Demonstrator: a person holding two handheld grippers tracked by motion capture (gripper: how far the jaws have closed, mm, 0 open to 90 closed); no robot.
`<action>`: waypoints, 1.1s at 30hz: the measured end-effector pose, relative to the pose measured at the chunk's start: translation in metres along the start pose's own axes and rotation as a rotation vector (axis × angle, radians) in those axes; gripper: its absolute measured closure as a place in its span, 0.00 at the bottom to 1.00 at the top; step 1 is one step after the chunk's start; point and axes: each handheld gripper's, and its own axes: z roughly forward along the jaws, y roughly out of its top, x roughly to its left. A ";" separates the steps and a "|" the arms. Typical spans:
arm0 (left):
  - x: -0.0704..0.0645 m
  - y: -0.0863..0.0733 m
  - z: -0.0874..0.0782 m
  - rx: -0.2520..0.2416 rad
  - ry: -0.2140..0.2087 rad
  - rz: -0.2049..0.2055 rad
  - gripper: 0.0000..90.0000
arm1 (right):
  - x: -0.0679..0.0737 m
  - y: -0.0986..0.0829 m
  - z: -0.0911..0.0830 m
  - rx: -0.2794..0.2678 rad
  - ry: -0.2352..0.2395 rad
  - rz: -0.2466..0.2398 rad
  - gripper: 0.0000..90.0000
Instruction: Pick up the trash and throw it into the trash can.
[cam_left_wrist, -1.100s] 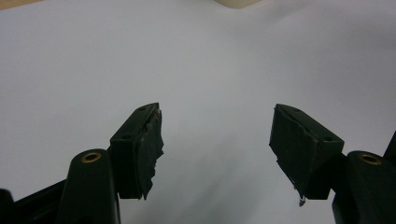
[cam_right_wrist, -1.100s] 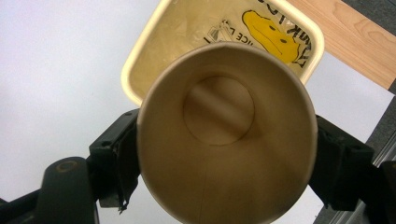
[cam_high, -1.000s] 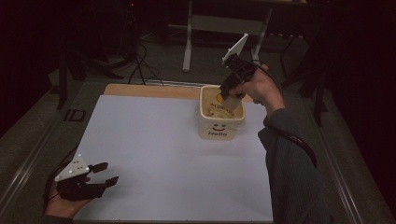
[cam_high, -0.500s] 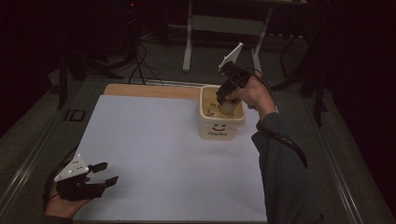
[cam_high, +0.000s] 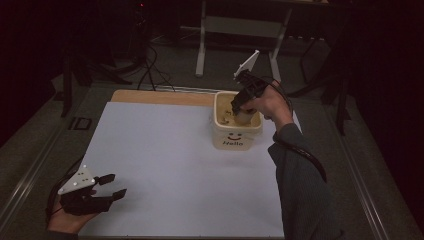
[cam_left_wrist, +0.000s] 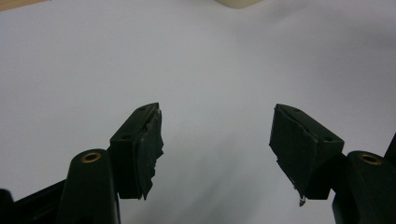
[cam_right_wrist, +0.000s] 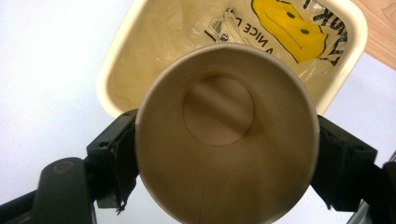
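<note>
Left hand-held gripper (cam_high: 107, 186) idles released at near-left tabletop (cam_high: 165, 165). Far right, right hand-held gripper (cam_right_wrist: 224, 154) clamps paper cup (cam_right_wrist: 226, 135) by its side walls over the bin (cam_high: 237, 135). Cup likely light, thin-walled, crushable; grip gently.

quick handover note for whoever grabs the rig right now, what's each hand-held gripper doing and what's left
Right hand-held gripper: shut on a paper cup, one jaw on each side of its wall. The cup's open mouth faces the camera, and it looks empty.
The cup is held over the cream bin with the Hello face, which stands at the far right of the white table sheet. The bin is lined with a plastic bag.
Left hand-held gripper: open and holding nothing, at the near left of the sheet.
Done: cup picked up and brought to the bin.
Left: probably release the cup into the bin, then pull the right hand-held gripper back.
</note>
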 end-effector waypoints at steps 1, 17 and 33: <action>0.000 0.000 0.000 0.001 0.000 0.001 0.38 | 0.000 0.000 0.000 0.000 0.005 -0.001 0.22; 0.000 0.000 0.000 0.002 0.009 0.001 0.38 | -0.002 -0.021 -0.010 -0.068 0.033 -0.119 0.15; -0.001 0.000 0.001 0.003 0.017 0.004 0.38 | 0.000 -0.068 -0.011 -0.247 0.027 -0.268 0.15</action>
